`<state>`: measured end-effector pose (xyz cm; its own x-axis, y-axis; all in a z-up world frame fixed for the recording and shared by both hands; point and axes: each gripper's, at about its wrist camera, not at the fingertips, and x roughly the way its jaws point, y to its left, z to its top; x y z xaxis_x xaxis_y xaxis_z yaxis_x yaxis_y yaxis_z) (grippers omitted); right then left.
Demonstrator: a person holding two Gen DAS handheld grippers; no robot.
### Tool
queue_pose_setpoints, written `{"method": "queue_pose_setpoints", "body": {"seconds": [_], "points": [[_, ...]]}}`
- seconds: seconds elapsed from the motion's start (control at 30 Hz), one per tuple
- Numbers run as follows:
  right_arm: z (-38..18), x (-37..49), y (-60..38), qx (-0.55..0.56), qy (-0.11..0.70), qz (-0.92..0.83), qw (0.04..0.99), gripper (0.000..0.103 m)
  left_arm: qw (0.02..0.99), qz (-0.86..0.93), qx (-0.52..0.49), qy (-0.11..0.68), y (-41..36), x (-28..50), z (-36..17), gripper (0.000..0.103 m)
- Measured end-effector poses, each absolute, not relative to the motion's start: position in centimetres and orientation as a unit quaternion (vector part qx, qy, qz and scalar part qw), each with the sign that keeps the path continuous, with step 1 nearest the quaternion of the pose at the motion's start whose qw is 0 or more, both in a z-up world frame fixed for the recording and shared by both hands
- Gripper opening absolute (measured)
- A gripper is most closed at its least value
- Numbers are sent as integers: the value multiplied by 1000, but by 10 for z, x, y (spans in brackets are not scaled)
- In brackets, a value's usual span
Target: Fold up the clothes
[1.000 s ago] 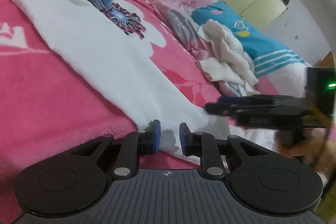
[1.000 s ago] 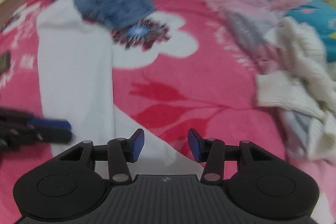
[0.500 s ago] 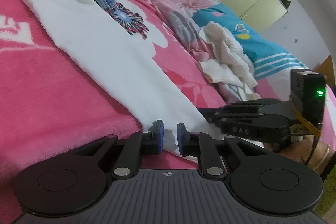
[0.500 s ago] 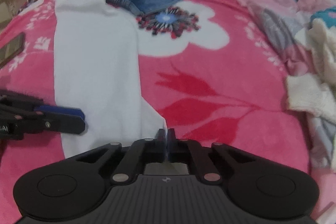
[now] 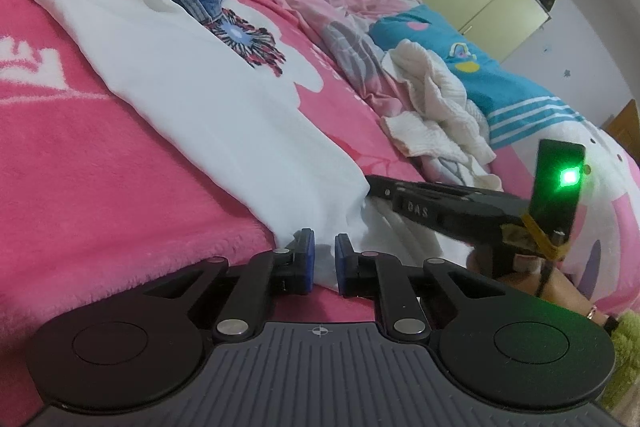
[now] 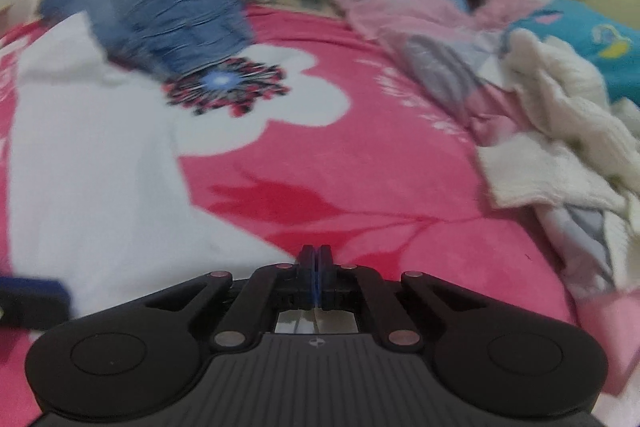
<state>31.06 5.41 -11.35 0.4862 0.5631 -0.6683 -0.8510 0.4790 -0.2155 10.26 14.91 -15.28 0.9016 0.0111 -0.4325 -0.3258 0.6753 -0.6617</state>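
We are watching the soft, light white garment lying lengthwise along the bed; right tongs are clamping its near hem corner, left tongs are straddling the hem, slightly apart.

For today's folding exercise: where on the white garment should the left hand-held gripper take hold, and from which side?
Grip the white garment at its near hem, at the corner lying between the open fingers of the left hand-held gripper. Come in low from the near edge, along the pink blanket. The cloth lies flat, so only its edge offers a bite; the right hand-held gripper has pinched the neighbouring corner.
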Motion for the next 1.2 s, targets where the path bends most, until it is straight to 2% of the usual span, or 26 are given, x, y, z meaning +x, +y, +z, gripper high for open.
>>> {"method": "queue_pose_setpoints", "body": {"seconds": [0.23, 0.3, 0.33, 0.37, 0.5, 0.57, 0.73, 0.9, 1.0, 1.2], "points": [[-72, 327, 2, -169, 286, 373, 867, 2, 892, 94, -394, 199, 149, 101, -153, 13], [-55, 333, -18, -131, 291, 354, 879, 12, 892, 94, -396, 199, 149, 101, -153, 13], [-47, 335, -28, -113, 294, 345, 884, 21, 891, 93, -397, 198, 150, 101, -153, 13], [-39, 338, -38, -94, 297, 335, 889, 26, 891, 93, -399, 198, 150, 100, -153, 13], [-20, 344, -78, -43, 327, 311, 891, 30, 888, 91, -405, 197, 151, 100, -153, 13], [-21, 344, -88, -52, 350, 309, 883, 41, 887, 90, -408, 197, 152, 100, -154, 13], [-42, 345, -64, -158, 362, 300, 868, 43, 887, 90, -408, 196, 152, 99, -154, 13], [-60, 381, -52, -28, 473, 242, 847, 44, 887, 90, -408, 195, 152, 99, -154, 13], [-71, 395, -43, 10, 521, 208, 828, 45, 887, 90, -408, 195, 151, 99, -154, 13], [-93, 405, -32, 8, 553, 157, 818, 45, 886, 88, -411, 194, 152, 99, -154, 13]]}}
